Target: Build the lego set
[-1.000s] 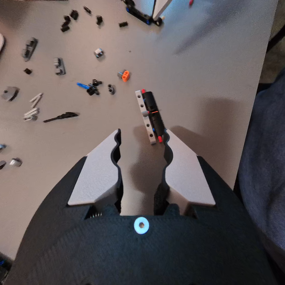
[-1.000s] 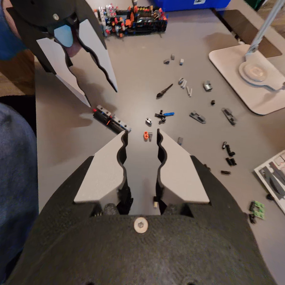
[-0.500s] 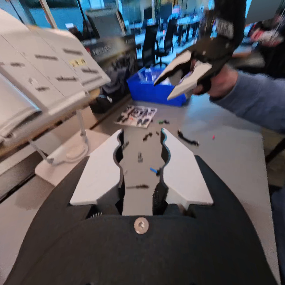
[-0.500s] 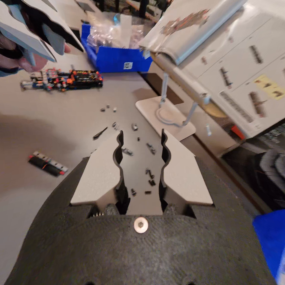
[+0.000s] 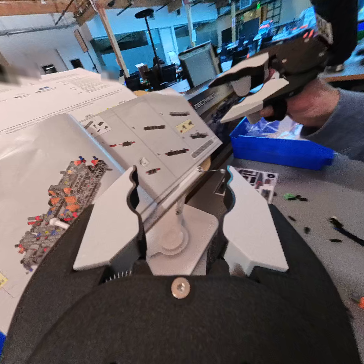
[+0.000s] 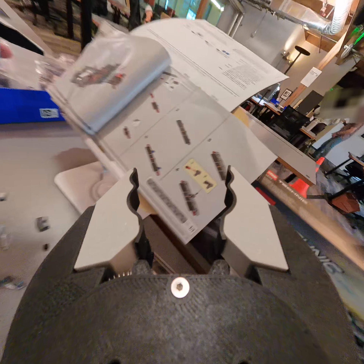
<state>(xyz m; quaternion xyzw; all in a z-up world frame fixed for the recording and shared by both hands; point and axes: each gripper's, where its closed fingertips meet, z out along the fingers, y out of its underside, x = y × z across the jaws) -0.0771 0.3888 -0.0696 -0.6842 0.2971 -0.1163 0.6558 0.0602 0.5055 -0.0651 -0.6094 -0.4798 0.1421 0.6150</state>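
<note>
Grey-fingered, both hand-held grippers, left (image 5: 180,171) and right (image 6: 181,171), gape wide, empty; booklet (image 6: 177,149) pictures blur.

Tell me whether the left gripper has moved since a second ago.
Yes. The left gripper swung up from the table to face the instruction booklet on its stand.

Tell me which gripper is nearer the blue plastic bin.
Right. The right gripper hovers just above the blue plastic bin; the left gripper stays back, facing the open instruction booklet.
</note>
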